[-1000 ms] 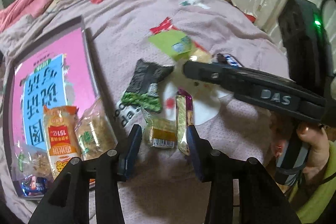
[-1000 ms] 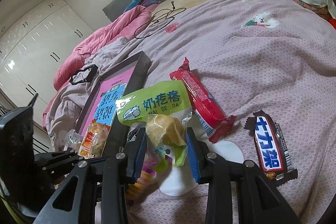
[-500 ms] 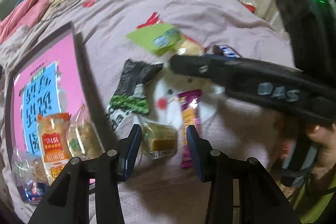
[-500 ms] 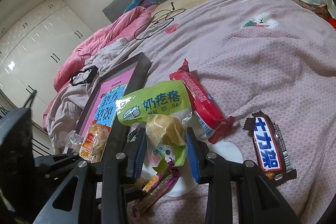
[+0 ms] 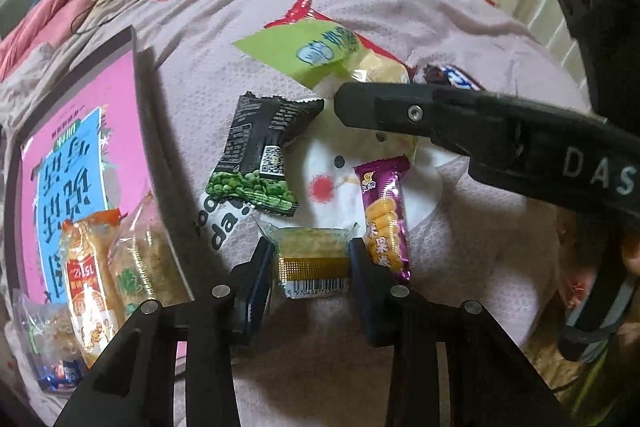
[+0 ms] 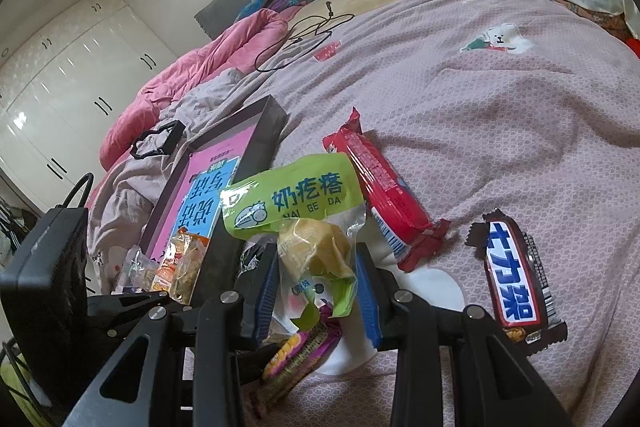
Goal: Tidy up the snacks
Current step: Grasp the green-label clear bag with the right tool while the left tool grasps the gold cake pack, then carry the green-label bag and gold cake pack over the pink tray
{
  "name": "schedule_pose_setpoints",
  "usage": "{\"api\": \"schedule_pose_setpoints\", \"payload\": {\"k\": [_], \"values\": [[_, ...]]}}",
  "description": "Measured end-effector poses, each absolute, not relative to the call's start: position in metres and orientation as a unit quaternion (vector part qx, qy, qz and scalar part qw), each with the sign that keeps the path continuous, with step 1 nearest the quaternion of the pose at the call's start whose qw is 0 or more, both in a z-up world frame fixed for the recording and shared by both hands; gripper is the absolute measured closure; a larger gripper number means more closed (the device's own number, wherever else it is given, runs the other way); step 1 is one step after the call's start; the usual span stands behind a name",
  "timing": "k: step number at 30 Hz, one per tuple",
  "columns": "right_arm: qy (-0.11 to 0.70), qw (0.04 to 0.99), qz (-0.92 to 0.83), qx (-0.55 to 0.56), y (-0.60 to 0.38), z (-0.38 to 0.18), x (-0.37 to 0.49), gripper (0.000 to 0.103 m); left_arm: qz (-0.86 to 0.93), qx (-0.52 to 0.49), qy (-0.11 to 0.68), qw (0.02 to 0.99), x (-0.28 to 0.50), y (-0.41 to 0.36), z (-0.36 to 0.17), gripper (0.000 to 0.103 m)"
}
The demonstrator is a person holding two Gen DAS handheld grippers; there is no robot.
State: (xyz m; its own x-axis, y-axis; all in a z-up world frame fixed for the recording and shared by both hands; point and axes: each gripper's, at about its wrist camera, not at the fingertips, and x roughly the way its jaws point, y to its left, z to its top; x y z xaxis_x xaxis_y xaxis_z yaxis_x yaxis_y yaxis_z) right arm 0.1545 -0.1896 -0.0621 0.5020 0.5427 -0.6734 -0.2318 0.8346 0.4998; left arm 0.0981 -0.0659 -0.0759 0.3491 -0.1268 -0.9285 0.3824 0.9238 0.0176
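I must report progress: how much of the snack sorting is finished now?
Done: a few packets lie in the pink tray. In hand: left gripper closing on the yellow cake; right gripper holds the green bag. Left: pea packet, purple bar, red pack, chocolate bar.

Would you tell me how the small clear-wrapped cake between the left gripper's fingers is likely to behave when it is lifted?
The small cake sits between the left gripper, whose jaws have just been closing. Its glossy film looks slippery, so it may slide. The filling looks soft and could squash under pressure. Being small, it is probably light, and the loose wrapper ends should flop.
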Motion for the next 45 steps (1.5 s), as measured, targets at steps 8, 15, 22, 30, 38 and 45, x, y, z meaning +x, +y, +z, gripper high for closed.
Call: {"api": "schedule_pose_setpoints", "payload": {"k": [8,15,22,30,38,45], "values": [[0.43,0.854,0.232,0.176,-0.189,-0.057,0.152,0.067,-0.158,0.102,0.542,0.819,0.096,-0.067,-0.07,0.067],[0.399,0.867,0.239,0.177,-0.192,-0.043,0.145,0.067,-0.155,0.088,0.517,0.838,0.088,-0.063,-0.042,0.067],[0.365,0.878,0.254,0.178,-0.192,-0.026,0.135,0.067,-0.132,0.069,0.495,0.856,0.083,-0.037,-0.018,0.067],[0.348,0.882,0.275,0.161,-0.176,-0.015,0.125,0.067,-0.101,0.042,0.481,0.87,0.081,0.002,-0.001,0.067],[0.35,0.88,0.287,0.145,-0.154,-0.013,0.121,0.067,-0.068,0.011,0.466,0.882,0.075,0.047,0.014,0.067],[0.348,0.877,0.304,0.131,-0.131,-0.008,0.111,0.067,-0.028,-0.004,0.452,0.891,0.072,0.088,0.023,0.067]]}}
